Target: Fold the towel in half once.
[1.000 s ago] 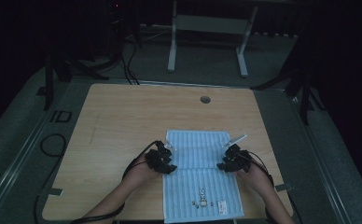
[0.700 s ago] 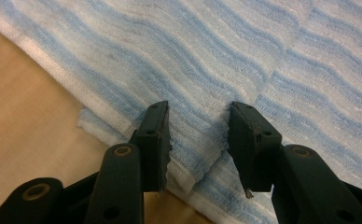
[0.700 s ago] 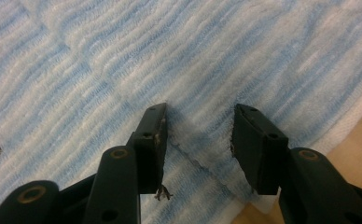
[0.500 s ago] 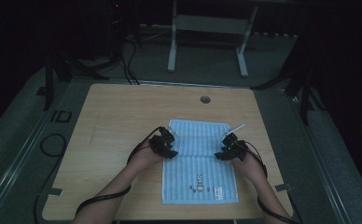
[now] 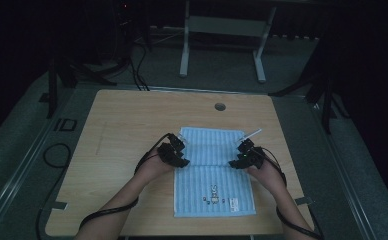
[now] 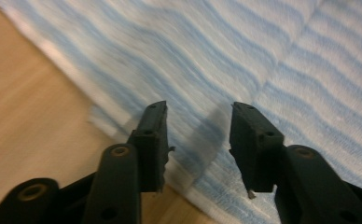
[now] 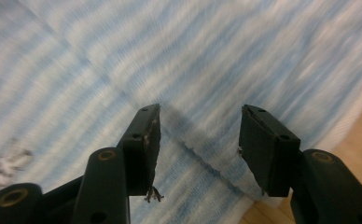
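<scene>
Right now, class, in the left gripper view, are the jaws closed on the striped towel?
No: the left gripper has its jaws standing apart, with the blue striped towel lying flat beyond the gap between them.

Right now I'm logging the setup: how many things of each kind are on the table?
Striped towels: 1, the blue-and-white towel
Hand-held grippers: 2, the left gripper and the right gripper, both over the towel
Total: 3
</scene>
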Demonstrator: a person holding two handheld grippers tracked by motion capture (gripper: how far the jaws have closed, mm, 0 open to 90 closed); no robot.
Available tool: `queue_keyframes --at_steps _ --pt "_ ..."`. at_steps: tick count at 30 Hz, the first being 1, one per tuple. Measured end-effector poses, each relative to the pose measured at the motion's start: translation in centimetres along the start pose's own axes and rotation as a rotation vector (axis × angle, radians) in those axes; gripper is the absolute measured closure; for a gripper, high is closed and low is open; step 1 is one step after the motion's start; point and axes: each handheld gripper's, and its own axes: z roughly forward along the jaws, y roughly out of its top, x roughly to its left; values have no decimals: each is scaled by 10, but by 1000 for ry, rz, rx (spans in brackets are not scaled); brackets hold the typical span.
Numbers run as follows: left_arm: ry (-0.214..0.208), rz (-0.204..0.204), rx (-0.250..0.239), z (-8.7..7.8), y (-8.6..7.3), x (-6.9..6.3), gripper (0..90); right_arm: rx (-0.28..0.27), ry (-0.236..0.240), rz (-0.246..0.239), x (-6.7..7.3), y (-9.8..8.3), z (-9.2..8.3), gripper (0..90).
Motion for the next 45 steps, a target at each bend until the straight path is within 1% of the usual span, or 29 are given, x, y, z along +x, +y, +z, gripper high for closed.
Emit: queue_keyframes --at_steps 2,5,9,12,14,16,19,20,21,22,24,25,26,27,28,30,31,33,35,36,37,38,39,40,41,42,43,44,45 --pt "2 -14 -15 -7 3 5 562 -24 -6 -6 -2 3 -8 478" --pt "35 -22 -6 -12 9 15 562 -33 -40 -2 -12 10 -17 476" --pt "57 -61 3 -15 19 33 562 -44 -70 28 -32 21 -24 476" --pt "82 -80 13 -14 29 46 562 -44 -85 59 -49 31 -26 476" --pt "103 -95 14 -13 37 54 552 -43 -98 87 -60 37 -25 476" --pt "107 -105 18 -11 44 61 544 -53 -106 117 -71 44 -24 475" --pt "124 -125 30 -5 53 70 543 -47 -113 162 -86 52 -19 476" --pt "132 -126 34 -2 56 73 525 -41 -110 172 -90 55 -17 476" --pt "135 -139 38 3 60 77 517 -29 -117 182 -94 57 -14 476" --pt "135 -139 38 3 60 77 517 -29 -117 182 -94 57 -14 476" --pt "138 -171 50 16 65 83 498 -3 -116 204 -103 62 -2 479" --pt "138 -171 50 16 65 83 498 -3 -116 204 -103 62 -2 479" --pt "128 -181 51 21 67 85 498 -1 -120 208 -103 63 0 485" --pt "127 -185 53 25 68 86 498 3 -121 225 -105 64 4 489" --pt "131 -190 60 30 68 86 498 11 -127 229 -106 64 8 493" --pt "127 -185 66 38 69 85 498 28 -141 219 -107 64 14 500" --pt "136 -177 79 42 70 84 498 34 -146 223 -108 65 17 507" --pt "135 -178 85 48 72 83 498 30 -151 223 -109 66 22 523" --pt "146 -166 84 52 73 81 498 26 -134 245 -110 67 27 531" --pt "138 -164 93 54 73 82 497 27 -136 247 -111 67 29 545" --pt "141 -161 89 56 72 81 496 34 -133 250 -111 68 32 552" --pt "149 -168 88 56 73 82 483 42 -132 253 -110 68 35 552" --pt "151 -173 86 56 73 82 479 62 -135 242 -110 68 39 555" --pt "156 -172 83 56 72 82 479 76 -139 236 -109 68 42 571" --pt "164 -167 75 57 72 80 480 75 -149 224 -107 68 44 590" --pt "159 -161 61 57 71 78 487 73 -147 224 -106 68 44 614" --pt "155 -159 48 57 70 77 539 72 -148 221 -105 68 44 659" --pt "151 -156 39 56 69 76 561 70 -142 212 -103 69 44 697" --pt "142 -150 29 57 68 75 635 68 -134 200 -102 69 45 768"
